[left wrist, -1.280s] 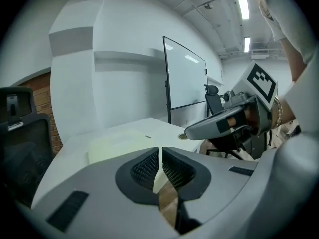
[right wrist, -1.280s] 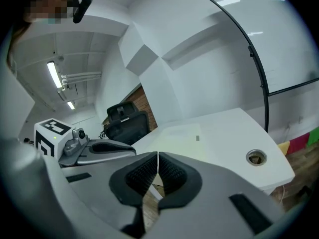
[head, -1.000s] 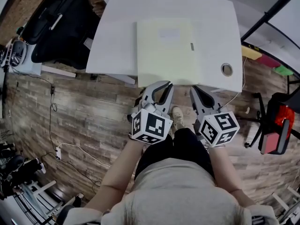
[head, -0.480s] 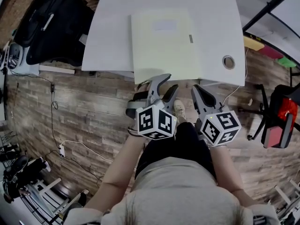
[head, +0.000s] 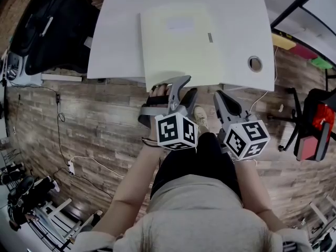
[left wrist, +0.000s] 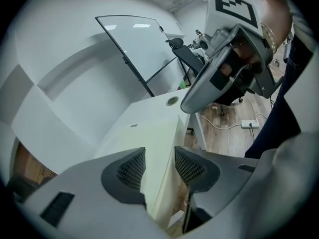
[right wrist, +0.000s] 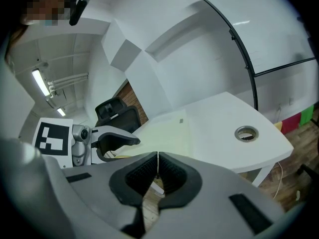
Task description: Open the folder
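Showing a person standing at the near side of a white table (head: 121, 35), with a two-jaw gripper in each hand, both held just off the table's near edge above a wood-plank floor (head: 105, 130).

Folder: the pale yellow folder (head: 181, 43) lies flat and closed on the table, its near edge level with the table's near edge. A pale label (head: 178, 24) sits on its far part and a small grey tab (head: 210, 37) near its right edge.

Left gripper: the left gripper (head: 188, 85) points at the folder's near edge, and its jaws have just been opening. In the left gripper view they stand wide apart. The folder's near edge shows in the gap between the ribbed pads (left wrist: 132, 169), and neither pad presses on it. Whether the edge lies inside the gap or just beyond it cannot be told.

Right gripper: the right gripper (head: 218, 94) hangs to the right of the left one, near the folder's near right corner. In the right gripper view its jaws are together, with nothing between them.

Surroundings: a round cable hole (head: 255, 63) pierces the table right of the folder, well apart from it. A black office chair (head: 52, 30) stands left of the table.
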